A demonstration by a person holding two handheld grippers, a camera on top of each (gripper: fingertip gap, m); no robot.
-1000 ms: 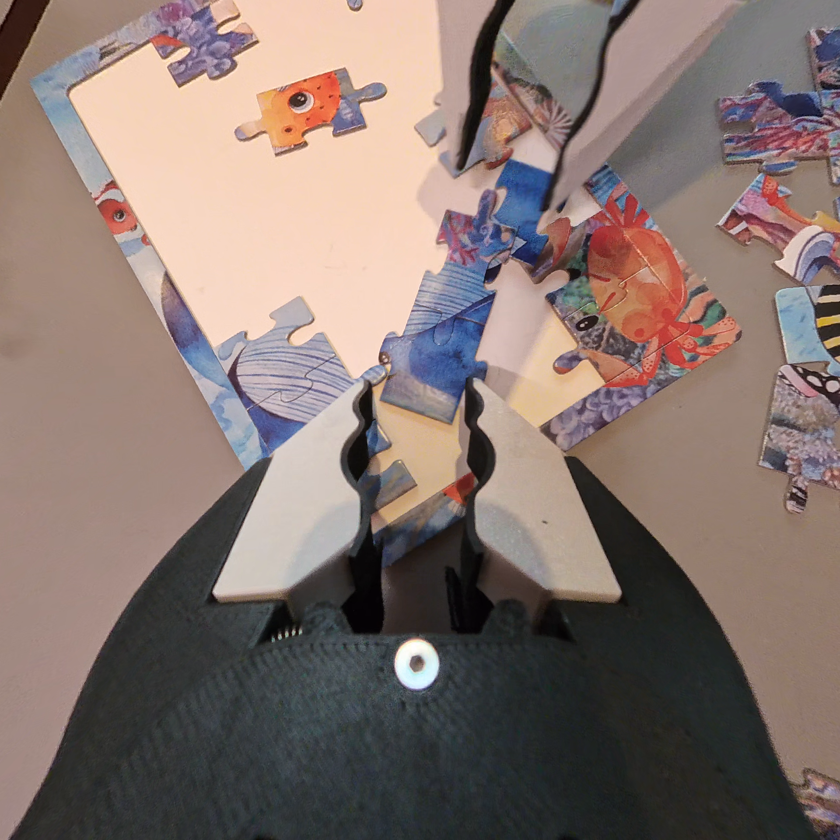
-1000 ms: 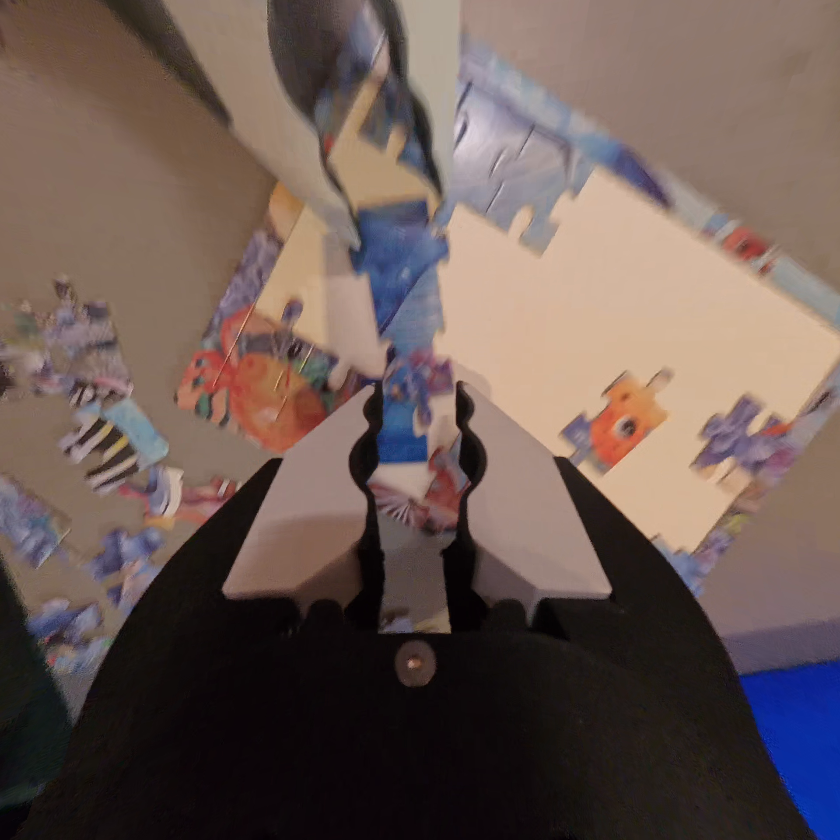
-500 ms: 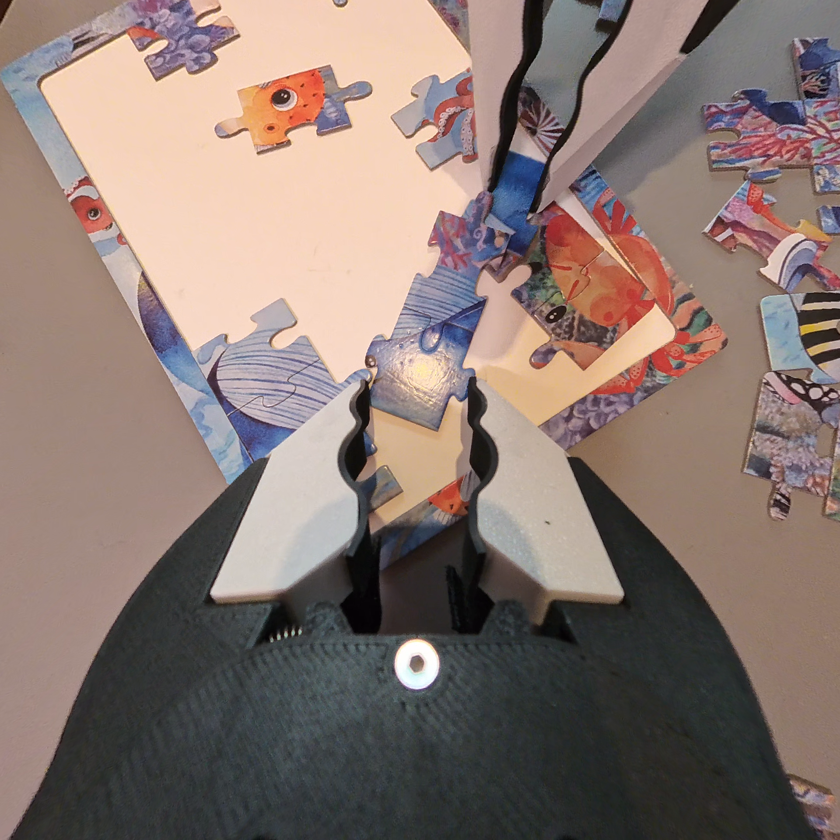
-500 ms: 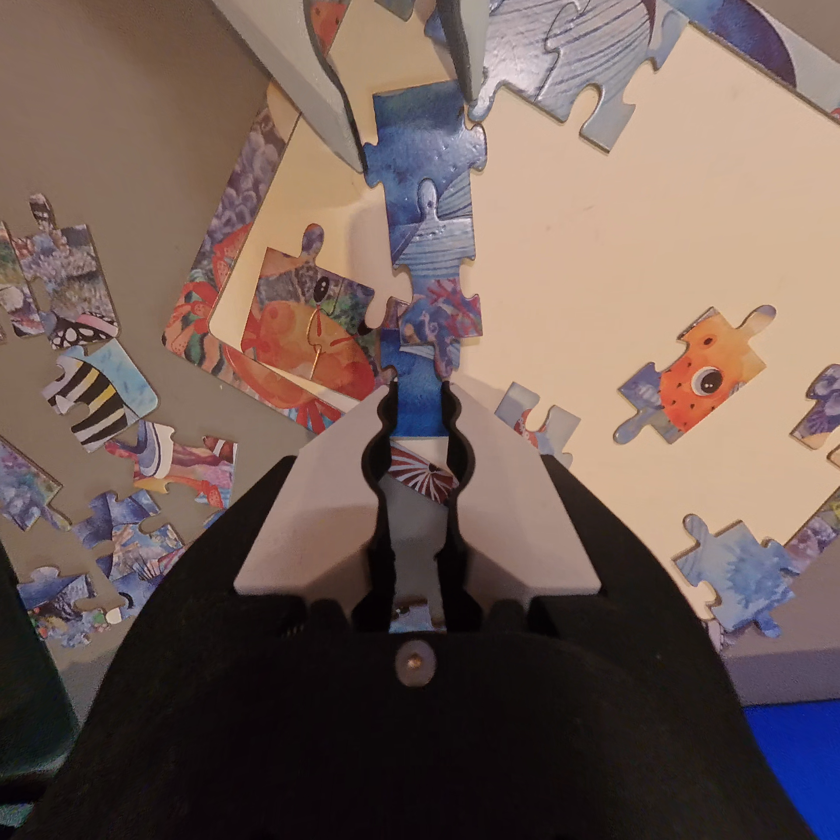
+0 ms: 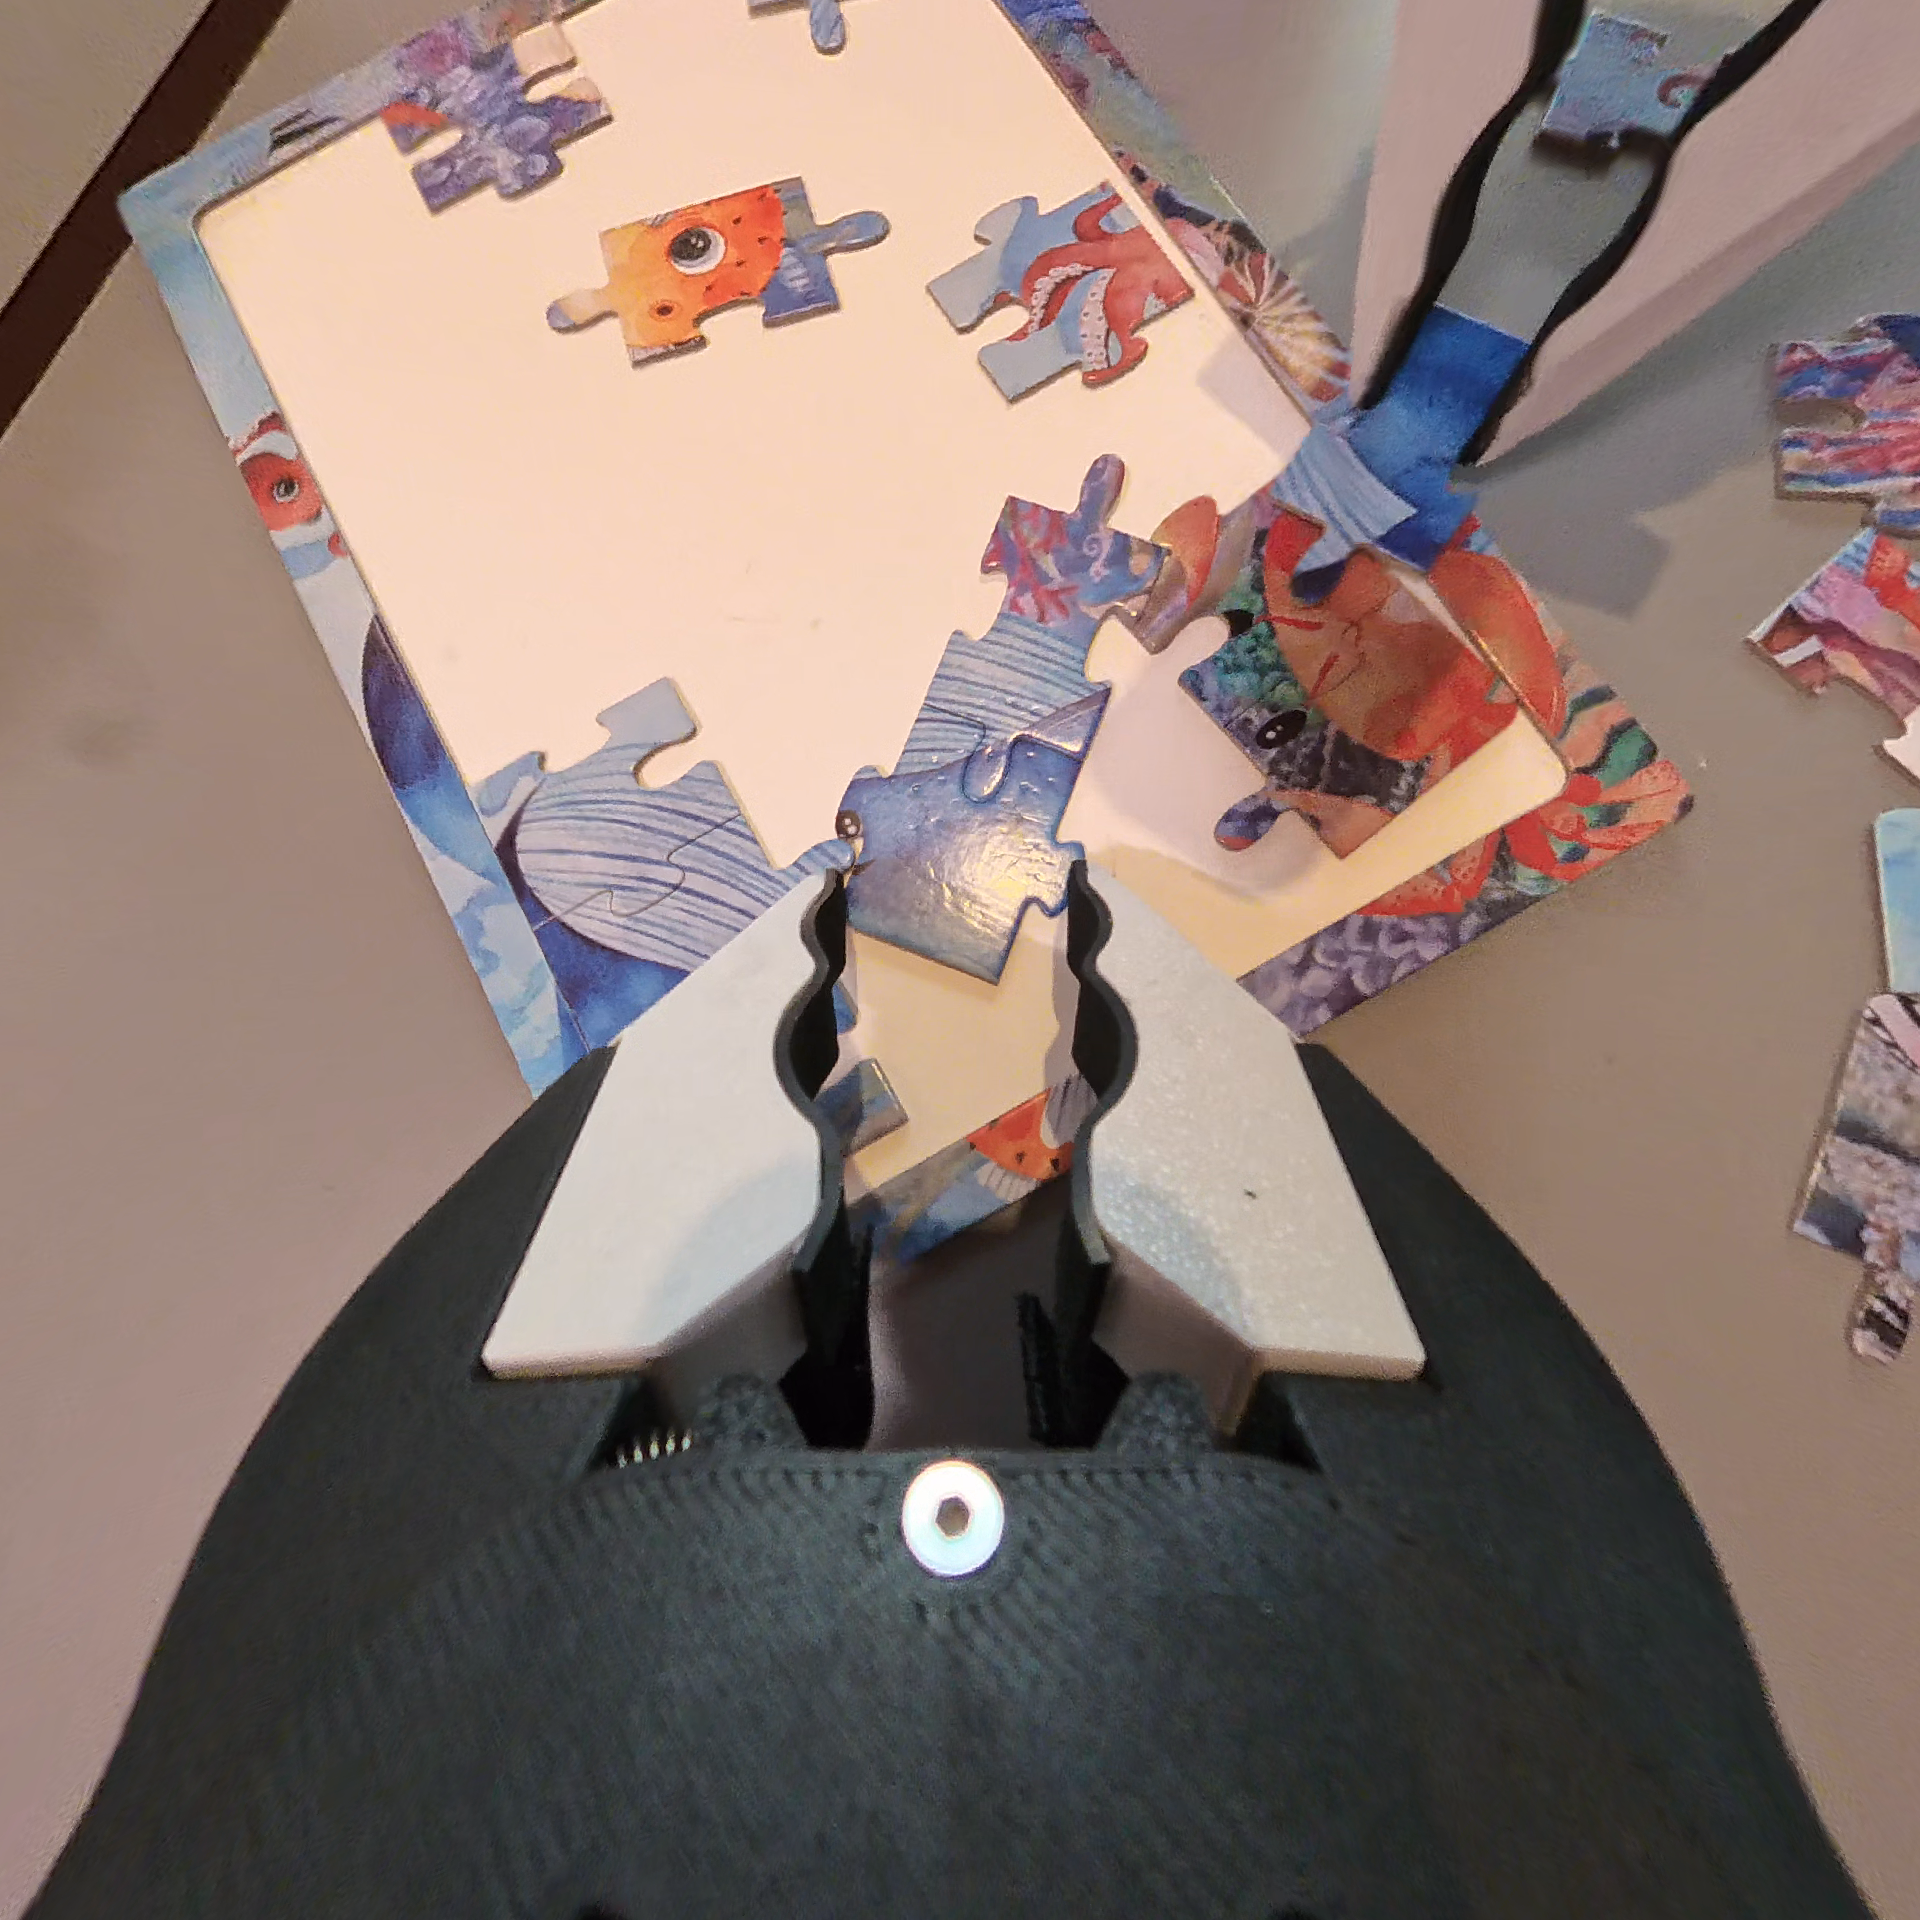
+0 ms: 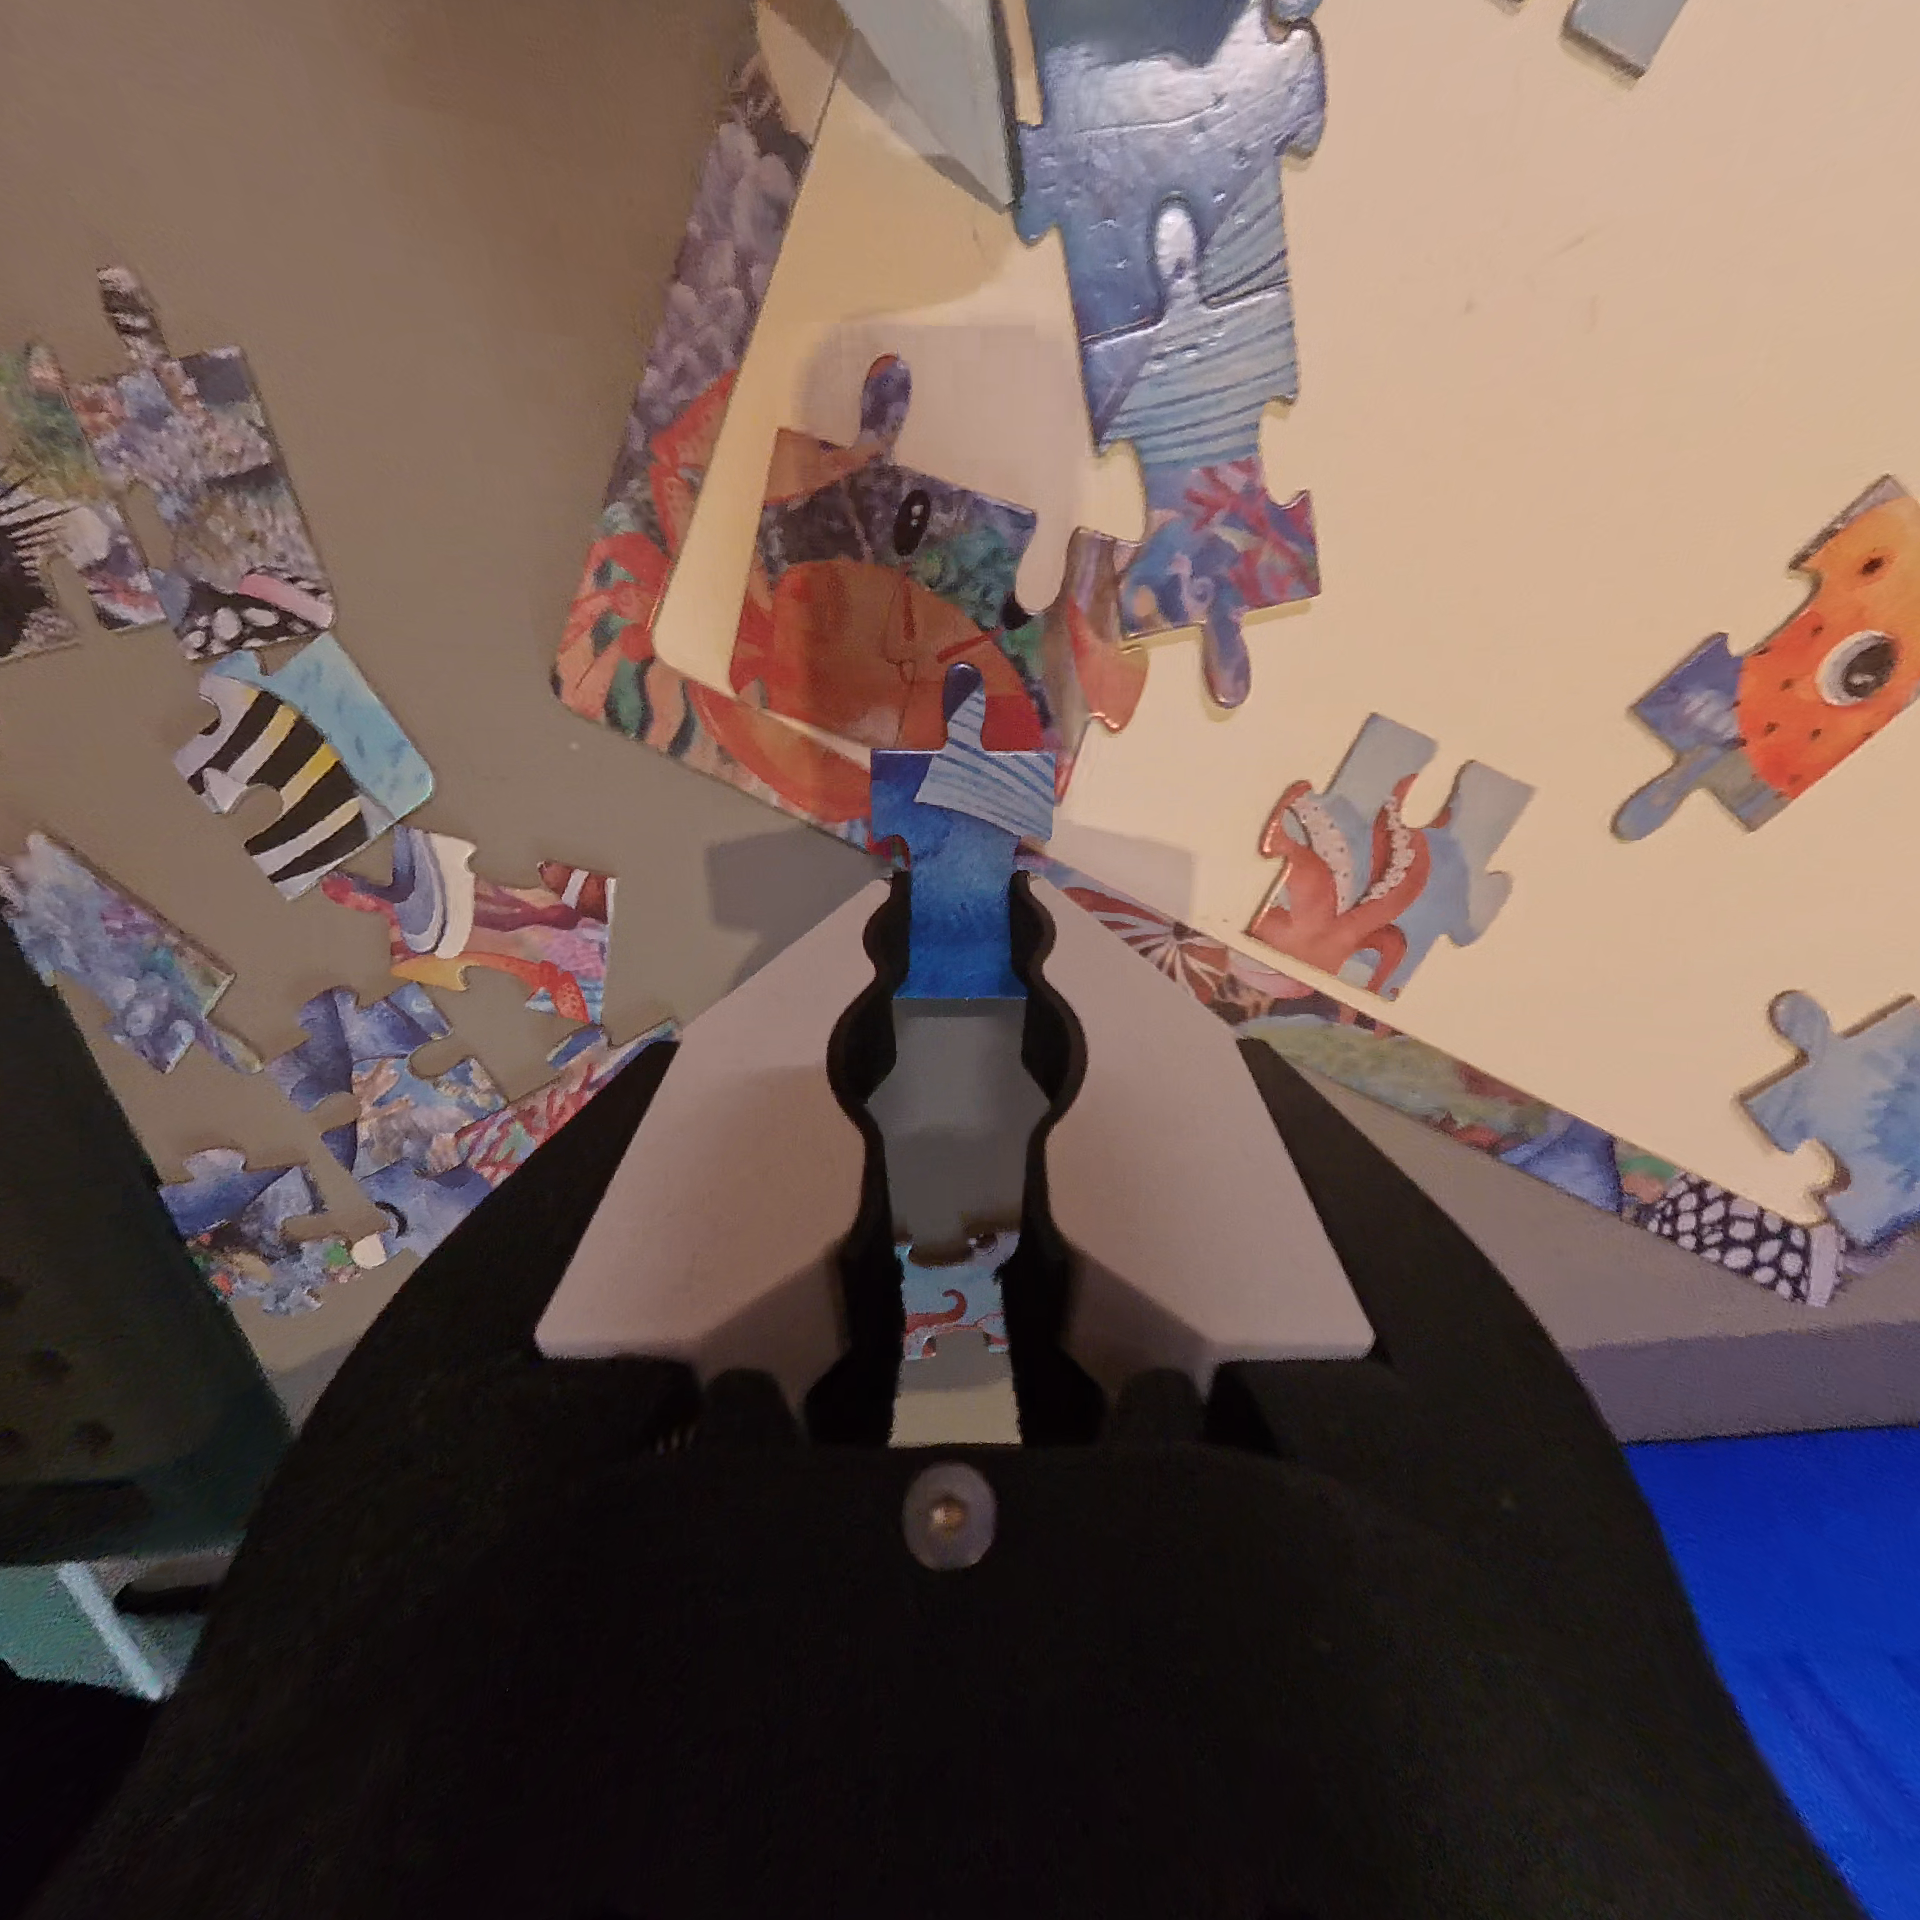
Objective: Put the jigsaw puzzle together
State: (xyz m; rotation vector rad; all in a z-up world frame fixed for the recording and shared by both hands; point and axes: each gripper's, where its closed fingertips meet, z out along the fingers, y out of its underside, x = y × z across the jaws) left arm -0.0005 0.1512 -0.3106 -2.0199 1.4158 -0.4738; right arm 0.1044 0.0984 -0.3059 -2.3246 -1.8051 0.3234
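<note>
The puzzle board has a cream bed and a printed sea frame. My left gripper is shut on the near end of a dark blue whale piece. That piece is joined to a striped piece and a purple coral piece. My right gripper is shut on a blue piece with a striped patch. It holds this piece over the crab pieces at the board's corner, apart from the coral piece. The right gripper also shows in the left wrist view.
An orange fish piece, an octopus piece and a purple piece lie loose on the bed. Two whale pieces sit in the near-left corner. Several loose pieces, among them a striped fish, lie on the table beside the board. The tips of one gripper are about 12 centimetres away from the tips of the other. My right gripper's tips are some 12 centimetres from the striped fish.
The right gripper has drawn its blue piece back from the coral piece, out over the crab corner. The left gripper has kept its hold on the whale piece.
</note>
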